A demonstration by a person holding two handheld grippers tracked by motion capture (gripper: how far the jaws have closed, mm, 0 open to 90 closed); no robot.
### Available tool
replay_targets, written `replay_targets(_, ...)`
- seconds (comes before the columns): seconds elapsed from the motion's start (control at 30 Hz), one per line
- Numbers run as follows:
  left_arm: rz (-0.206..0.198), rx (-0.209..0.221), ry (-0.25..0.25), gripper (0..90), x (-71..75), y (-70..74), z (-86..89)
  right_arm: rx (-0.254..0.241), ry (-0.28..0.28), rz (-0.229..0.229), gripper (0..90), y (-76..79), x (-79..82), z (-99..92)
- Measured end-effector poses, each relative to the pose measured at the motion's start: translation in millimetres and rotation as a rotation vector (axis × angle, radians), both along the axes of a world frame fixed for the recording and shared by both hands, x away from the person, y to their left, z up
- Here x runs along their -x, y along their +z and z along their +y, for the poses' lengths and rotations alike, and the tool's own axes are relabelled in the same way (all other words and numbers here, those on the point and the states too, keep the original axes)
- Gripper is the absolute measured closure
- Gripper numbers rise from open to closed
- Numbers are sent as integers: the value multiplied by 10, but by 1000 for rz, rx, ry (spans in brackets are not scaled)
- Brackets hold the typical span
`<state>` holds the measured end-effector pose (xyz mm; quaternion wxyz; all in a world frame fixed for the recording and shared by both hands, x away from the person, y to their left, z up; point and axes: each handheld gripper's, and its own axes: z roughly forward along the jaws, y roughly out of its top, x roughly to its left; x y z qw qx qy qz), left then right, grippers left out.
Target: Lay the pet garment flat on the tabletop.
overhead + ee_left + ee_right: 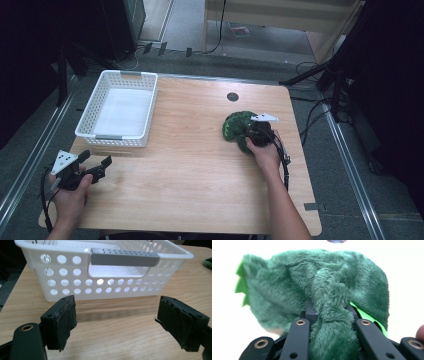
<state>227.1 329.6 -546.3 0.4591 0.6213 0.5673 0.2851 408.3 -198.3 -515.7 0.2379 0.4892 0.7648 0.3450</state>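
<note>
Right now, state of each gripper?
Left gripper: open, nothing between the jaws, near the white basket.
Right gripper: shut on the green plush toy.

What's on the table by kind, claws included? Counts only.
White perforated basket: 1
Green plush toy: 1
Claws: 2, left claw open, right claw shut on the plush toy
Total: 4

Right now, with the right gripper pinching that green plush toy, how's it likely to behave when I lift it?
The green plush toy will probably sag and droop, since its fur bunches where the right gripper squeezes a fold. It looks soft and likely light. Slipping seems unlikely, because the fuzzy fabric fills the jaws.
</note>
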Motion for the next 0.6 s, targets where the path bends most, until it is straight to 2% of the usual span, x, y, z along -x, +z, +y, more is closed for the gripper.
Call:
replay_targets(0.07, -4, -10, -5, 161, 6, 32, -30, -27, 29, -27, 755, 102, 83, 10)
replay_targets(0.1, -11, 6, -10, 161, 7, 55, -52, -27, 29, -27, 755, 102, 83, 10)
replay_targets(0.17, -29, 28, -35, 161, -7, 150, -166, -71, 75, -80, 755, 291, 239, 49)
replay_targets(0.2, -29, 28, -35, 161, -7, 150, -166, -71, 75, -80, 755, 291, 239, 49)
replay_targets(0.33, -63, 20, -99, 161, -41, 298, -416, -152, 157, -143, 754, 625, 534, 170)
replay_targets(0.37, -77, 12, -135, 161, -83, 377, -540, -163, 175, -154, 753, 685, 595, 203)
replay_targets(0.4, -77, 12, -135, 161, -83, 377, -540, -170, 191, -163, 753, 738, 657, 240)
replay_targets(0.5, -100, 42, -176, 161, -166, 494, -699, -173, 222, -178, 752, 823, 775, 319)
replay_targets(0.57, -126, 88, -196, 162, -249, 598, -857, -169, 270, -187, 752, 895, 950, 447)
replay_targets(0.6, -126, 88, -196, 162, -249, 598, -857, -171, 289, -189, 752, 905, 1008, 492)
